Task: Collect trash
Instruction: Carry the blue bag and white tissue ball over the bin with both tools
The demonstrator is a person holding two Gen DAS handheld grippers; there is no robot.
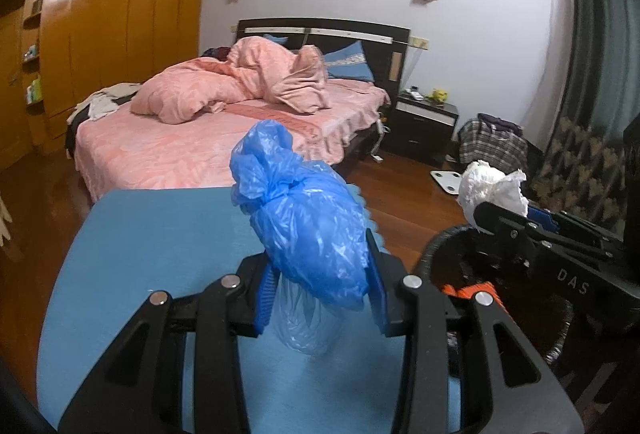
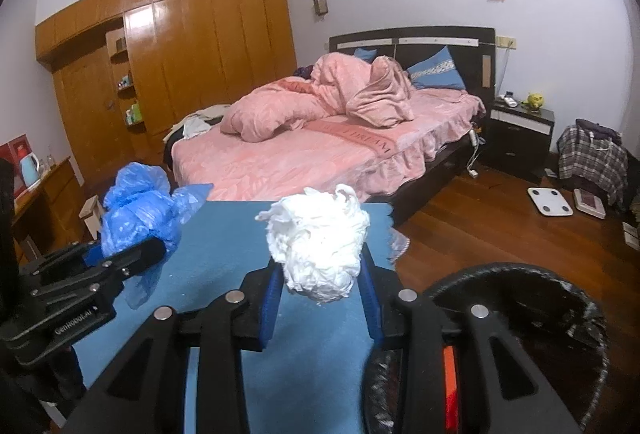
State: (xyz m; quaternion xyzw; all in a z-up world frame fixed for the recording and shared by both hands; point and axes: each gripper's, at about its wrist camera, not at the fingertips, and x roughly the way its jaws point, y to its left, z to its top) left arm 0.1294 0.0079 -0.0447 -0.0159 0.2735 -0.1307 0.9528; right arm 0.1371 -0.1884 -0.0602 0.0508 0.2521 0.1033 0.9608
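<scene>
The crumpled blue plastic bag [image 1: 304, 230] is clamped between the two blue-padded fingers of the left gripper [image 1: 320, 298]. The jaws stand narrow, pressed into the bag from both sides. The bag's knotted upper part rises above the fingertips, and a paler, thinner fold hangs below them. The bag is held above the blue table surface [image 1: 160, 242], clear of it.

The white paper wad [image 2: 318, 244] is clamped in the right gripper [image 2: 320, 294] in the same way: jaws narrow, blue pads bearing on both flanks of the wad, most of the wad standing proud of the fingertips. It is also held off the table.

The two grippers sit side by side, near each other but apart, each visible in the other's view.

To the right of the table stands a round black trash bin [image 2: 520, 274], its rim just beside the right gripper. An orange item [image 1: 472, 292] lies inside; what it is cannot be told.

Beyond the table stands a bed with pink bedding [image 2: 320, 154], a heaped pink duvet [image 2: 320, 102] and blue pillows [image 2: 438, 70]. A wooden wardrobe [image 2: 208, 46] lines the left wall. A dark nightstand [image 2: 520, 134] stands right of the bed, and a white bathroom scale [image 2: 550, 200] lies on the wooden floor [image 2: 480, 230].
</scene>
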